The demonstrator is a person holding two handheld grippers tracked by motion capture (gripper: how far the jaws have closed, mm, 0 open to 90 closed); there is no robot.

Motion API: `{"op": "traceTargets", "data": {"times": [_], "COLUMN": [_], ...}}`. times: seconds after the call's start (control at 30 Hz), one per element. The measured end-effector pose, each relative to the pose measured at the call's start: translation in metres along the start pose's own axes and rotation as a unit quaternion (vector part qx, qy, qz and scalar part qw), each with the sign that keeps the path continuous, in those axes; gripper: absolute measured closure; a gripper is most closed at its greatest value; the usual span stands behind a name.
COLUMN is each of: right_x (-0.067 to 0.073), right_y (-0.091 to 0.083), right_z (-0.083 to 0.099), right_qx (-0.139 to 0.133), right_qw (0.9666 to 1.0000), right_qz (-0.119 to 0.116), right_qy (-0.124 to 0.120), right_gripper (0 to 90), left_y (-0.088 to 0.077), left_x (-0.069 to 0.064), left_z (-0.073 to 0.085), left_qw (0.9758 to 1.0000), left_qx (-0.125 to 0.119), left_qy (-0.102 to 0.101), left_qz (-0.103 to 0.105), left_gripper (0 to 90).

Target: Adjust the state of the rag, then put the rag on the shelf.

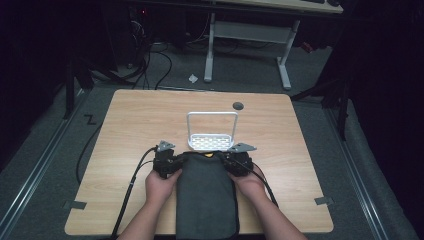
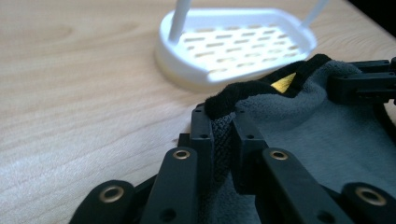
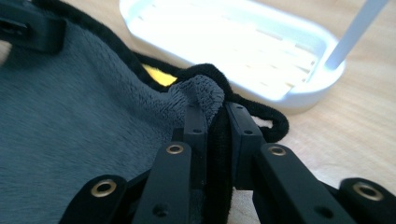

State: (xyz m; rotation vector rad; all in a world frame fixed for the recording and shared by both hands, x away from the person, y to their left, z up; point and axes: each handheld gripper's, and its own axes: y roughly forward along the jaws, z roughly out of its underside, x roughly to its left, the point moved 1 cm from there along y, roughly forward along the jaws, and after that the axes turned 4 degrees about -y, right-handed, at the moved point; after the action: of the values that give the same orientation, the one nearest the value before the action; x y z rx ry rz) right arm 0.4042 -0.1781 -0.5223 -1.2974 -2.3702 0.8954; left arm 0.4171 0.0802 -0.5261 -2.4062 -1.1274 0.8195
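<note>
A dark grey towel with a black hem and a small yellow tag lies folded lengthwise on the near part of the wooden table. My left gripper is shut on the towel's far left corner, the hem bunched between its jaws. My right gripper is shut on the far right corner in the same way. Just beyond the towel's far edge stands a white slotted rack with a tall hoop handle.
A person's two hands hold the grippers, and black cables trail back over the table's near edge. A small dark round disc sits near the far edge. A white-legged desk stands behind the table.
</note>
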Motion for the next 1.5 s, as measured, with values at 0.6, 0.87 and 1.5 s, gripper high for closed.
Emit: {"op": "traceTargets", "data": {"times": [0.6, 0.87, 1.5], "right_x": [0.001, -0.004, -0.012], "right_y": [-0.07, -0.087, -0.122], "right_z": [-0.015, -0.034, -0.086], "right_qx": [-0.125, -0.166, -0.23], "right_qw": [0.992, 0.9856, 0.9715], "right_qz": [0.011, 0.025, 0.049], "right_qy": [-0.013, -0.018, -0.032], "right_gripper": [80.3, 80.2, 80.1], "left_y": [-0.037, -0.049, -0.077], "left_x": [-0.033, -0.041, -0.061], "left_z": [-0.032, -0.056, -0.111], "left_qw": [0.9952, 0.9914, 0.9787], "left_qx": [-0.089, -0.117, -0.186], "left_qy": [0.034, 0.05, 0.078], "left_qz": [0.022, 0.031, 0.037], "left_gripper": [82.0, 82.6, 82.6]}}
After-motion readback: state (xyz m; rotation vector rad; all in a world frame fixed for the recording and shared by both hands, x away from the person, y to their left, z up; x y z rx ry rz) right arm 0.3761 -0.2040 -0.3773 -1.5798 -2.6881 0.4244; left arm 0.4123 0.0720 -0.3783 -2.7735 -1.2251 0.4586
